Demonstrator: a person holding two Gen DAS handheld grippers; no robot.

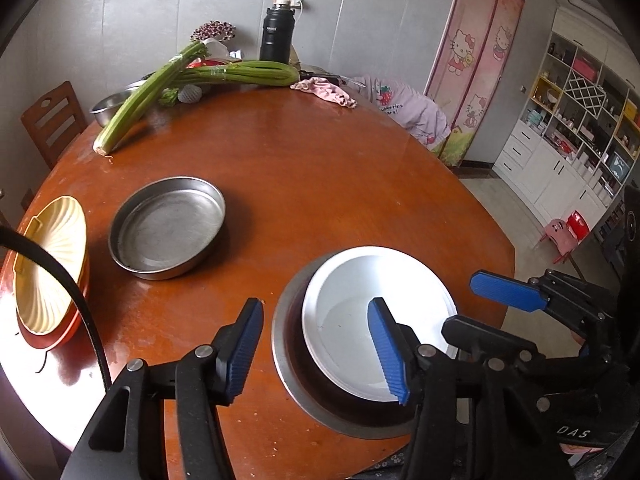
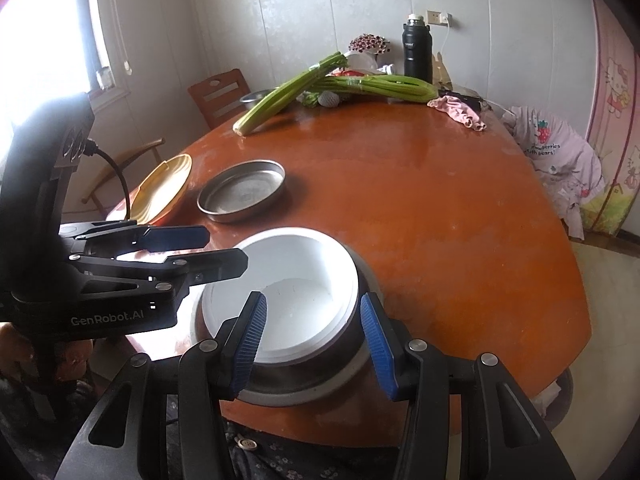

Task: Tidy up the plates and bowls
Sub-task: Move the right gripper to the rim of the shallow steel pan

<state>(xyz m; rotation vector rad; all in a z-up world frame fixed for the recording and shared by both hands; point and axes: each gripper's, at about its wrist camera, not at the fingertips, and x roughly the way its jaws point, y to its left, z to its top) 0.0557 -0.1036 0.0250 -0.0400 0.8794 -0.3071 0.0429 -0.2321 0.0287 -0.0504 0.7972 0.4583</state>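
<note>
A white bowl (image 1: 372, 312) sits tilted inside a wide steel bowl (image 1: 286, 364) at the near edge of the brown table (image 1: 320, 168). A flat steel pan (image 1: 166, 226) stands to the left, and a yellow ribbed plate on an orange plate (image 1: 48, 264) at the far left. My left gripper (image 1: 320, 352) is open, its fingers either side of the steel bowl's left rim. My right gripper (image 2: 316, 344) is open, astride the white bowl (image 2: 288, 288) and steel bowl (image 2: 352, 364). The pan (image 2: 242, 192) and yellow plate (image 2: 162, 188) show beyond.
Celery stalks (image 1: 188, 80), a small steel bowl (image 1: 106, 106), a black flask (image 1: 276, 34) and a pink cloth (image 1: 324, 92) lie at the table's far side. Chairs stand at the left (image 1: 52, 120). A clothes-draped chair (image 1: 404, 108) stands at the right.
</note>
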